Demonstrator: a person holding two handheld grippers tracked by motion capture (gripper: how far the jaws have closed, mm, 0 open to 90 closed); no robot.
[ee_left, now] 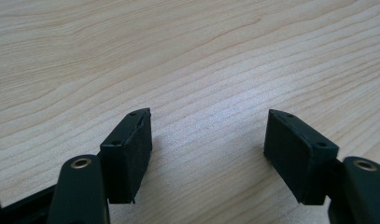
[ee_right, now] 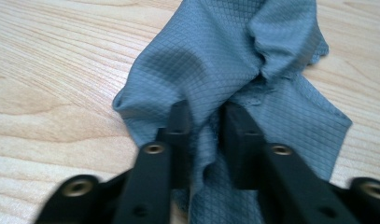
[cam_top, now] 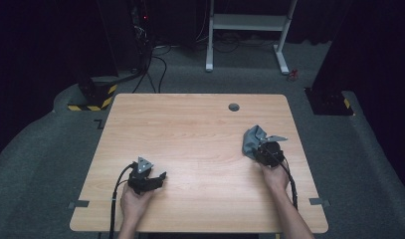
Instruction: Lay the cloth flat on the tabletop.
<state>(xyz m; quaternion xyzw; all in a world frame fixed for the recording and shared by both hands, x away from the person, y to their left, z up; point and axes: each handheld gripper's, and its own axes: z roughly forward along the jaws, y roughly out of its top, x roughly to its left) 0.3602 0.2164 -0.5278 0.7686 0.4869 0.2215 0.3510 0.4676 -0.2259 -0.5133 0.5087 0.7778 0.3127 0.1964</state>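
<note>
Room: dark, with grey floor and a white frame behind the wooden table (cam_top: pixel 190 129).
Landmark: a small round hole (cam_top: pixel 234 107) in the tabletop, near its far edge.
Cloth: the grey cloth (ee_right: pixel 234 70) lies bunched up on the table, nearer the person than the hole and a bit to its right.
Right gripper: the right gripper (ee_right: pixel 206 121) has its jaws close together, pinching a fold of the cloth.
Left gripper: the left gripper (ee_left: pixel 208 140) rests well to the left of the hole, near the person, jaws wide with nothing between them.
Done: the cloth looks grabbed.
Left to do: it is still crumpled on the table, so lifting, spreading or folding probably comes next.
</note>
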